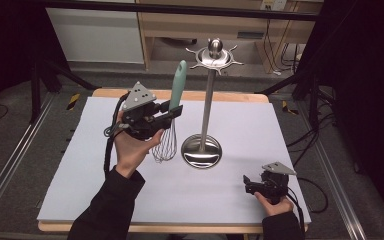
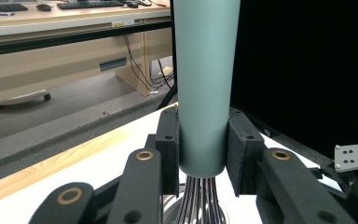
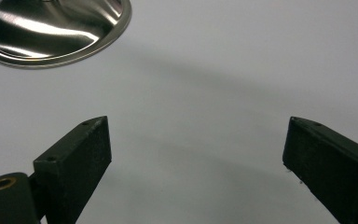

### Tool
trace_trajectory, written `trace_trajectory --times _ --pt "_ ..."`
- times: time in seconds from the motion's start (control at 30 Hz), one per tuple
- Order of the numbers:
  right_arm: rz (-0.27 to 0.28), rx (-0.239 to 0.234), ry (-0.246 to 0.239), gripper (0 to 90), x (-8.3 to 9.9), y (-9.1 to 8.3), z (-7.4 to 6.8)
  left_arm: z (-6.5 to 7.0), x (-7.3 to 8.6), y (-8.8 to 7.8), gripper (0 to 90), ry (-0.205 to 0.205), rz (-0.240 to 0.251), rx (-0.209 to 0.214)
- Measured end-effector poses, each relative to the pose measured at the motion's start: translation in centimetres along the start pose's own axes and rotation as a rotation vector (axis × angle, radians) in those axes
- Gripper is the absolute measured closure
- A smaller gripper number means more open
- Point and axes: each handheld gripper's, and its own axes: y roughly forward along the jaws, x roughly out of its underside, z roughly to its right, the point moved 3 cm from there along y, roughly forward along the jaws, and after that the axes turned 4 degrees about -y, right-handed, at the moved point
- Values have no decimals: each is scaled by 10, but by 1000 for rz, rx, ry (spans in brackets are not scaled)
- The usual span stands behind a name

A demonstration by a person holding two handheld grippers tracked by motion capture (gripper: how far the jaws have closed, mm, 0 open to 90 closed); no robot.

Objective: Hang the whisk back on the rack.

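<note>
White table (image 1: 130, 200), steel hook stand (image 1: 206, 100) mid-table, whisk (image 1: 174, 107) just left of it, upright, wires down, lifted off the surface. Left gripper (image 1: 176, 111) is clamped on the low end of the whisk's teal handle; right gripper (image 1: 247, 183) rests near the table's corner, jaws wide apart, empty.

Risks: long handle could pivot in the clamp; wires could knock the stand.

Left gripper view gives pad contact on the handle (image 2: 205, 93); high view gives the gap to the stand; right gripper view shows the stand base (image 3: 56, 28).

Left claw (image 1: 176, 111) clamped (right claw (image 1: 248, 184) agape)
</note>
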Motion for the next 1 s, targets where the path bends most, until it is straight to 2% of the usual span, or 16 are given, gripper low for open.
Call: trace_trajectory --times 0.37,1.0 --pt "-1 1 1 82 0 0 0 2 -1 9 685 15 -17 -5" --pt "0 -5 5 81 0 0 0 3 -1 26 685 10 -34 -9"
